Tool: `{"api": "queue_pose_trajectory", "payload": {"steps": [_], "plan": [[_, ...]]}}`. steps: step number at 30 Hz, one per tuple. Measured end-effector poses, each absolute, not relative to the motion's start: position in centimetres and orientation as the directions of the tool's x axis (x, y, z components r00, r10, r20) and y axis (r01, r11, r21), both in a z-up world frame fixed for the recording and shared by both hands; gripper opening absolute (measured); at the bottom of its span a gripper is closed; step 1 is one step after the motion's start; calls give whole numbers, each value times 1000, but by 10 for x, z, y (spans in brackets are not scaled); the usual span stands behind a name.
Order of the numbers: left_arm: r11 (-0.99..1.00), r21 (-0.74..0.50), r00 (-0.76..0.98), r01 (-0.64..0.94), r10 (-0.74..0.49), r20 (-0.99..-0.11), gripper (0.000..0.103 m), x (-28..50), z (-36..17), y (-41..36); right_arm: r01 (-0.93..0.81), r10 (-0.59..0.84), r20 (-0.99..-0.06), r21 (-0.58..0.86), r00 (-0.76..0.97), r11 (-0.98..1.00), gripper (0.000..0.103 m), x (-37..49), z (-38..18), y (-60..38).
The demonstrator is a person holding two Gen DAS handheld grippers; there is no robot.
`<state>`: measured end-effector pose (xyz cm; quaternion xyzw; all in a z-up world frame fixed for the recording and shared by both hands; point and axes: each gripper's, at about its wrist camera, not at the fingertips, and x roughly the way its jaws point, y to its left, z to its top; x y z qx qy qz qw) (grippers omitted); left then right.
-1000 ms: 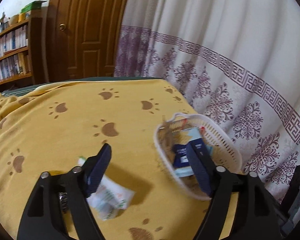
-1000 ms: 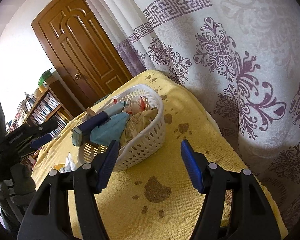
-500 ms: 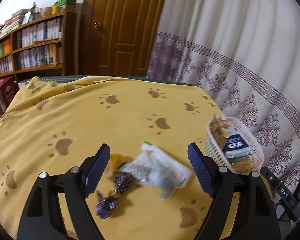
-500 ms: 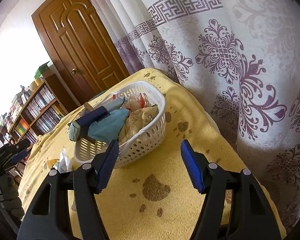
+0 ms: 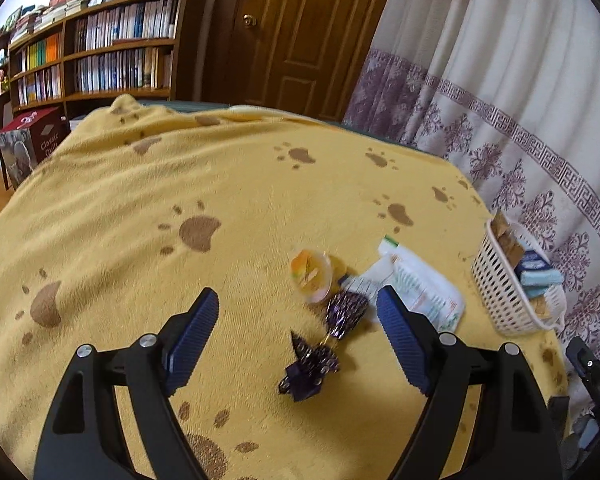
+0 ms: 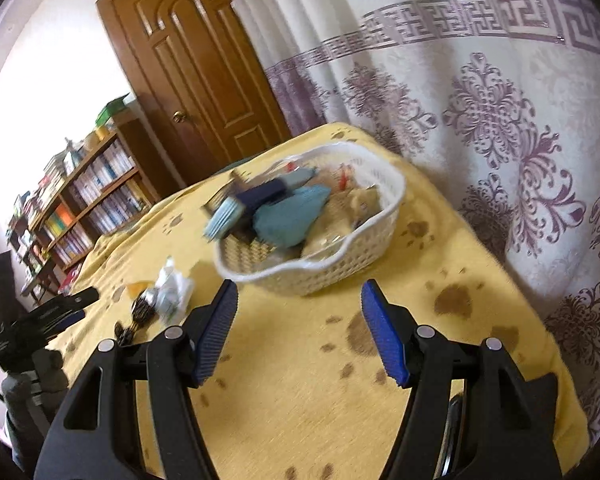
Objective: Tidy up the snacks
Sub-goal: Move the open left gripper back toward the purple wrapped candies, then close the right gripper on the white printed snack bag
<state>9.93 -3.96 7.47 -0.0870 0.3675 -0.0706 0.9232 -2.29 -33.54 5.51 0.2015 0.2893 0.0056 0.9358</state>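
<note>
Left gripper [image 5: 296, 344], jaws apart and empty, hovers over the purple-wrapped candy [image 5: 306, 366] on the yellow blanket [image 5: 140, 208], so next comes a pinch and carry to the white basket [image 6: 340, 264], right gripper [image 6: 298, 332] apart too.

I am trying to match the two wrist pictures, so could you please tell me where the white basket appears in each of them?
Left wrist view: the white basket sits at the far right edge, right of the open left gripper, against the curtain.
Right wrist view: the white basket sits at centre, just above and beyond the open right gripper.
Shared landmark: the brown door, behind the yellow blanket in both.
</note>
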Motion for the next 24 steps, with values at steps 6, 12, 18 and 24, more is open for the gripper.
{"api": "queue_pose_trajectory", "payload": {"steps": [6, 12, 18, 24], "plan": [[974, -202, 694, 98, -212, -688, 81, 101, 62, -46, 49, 179, -558, 368, 810, 928, 66, -25, 53, -308], [976, -195, 685, 100, -209, -697, 81, 103, 54, -42, -27, 237, -572, 351, 786, 936, 66, -19, 52, -278], [976, -200, 677, 87, -205, -707, 81, 105, 45, -37, -92, 280, -590, 328, 757, 940, 77, -4, 49, -252], [975, -211, 679, 65, -199, -707, 86, 105, 42, -30, -199, 304, -611, 236, 731, 951, 86, 21, 48, -215]]}}
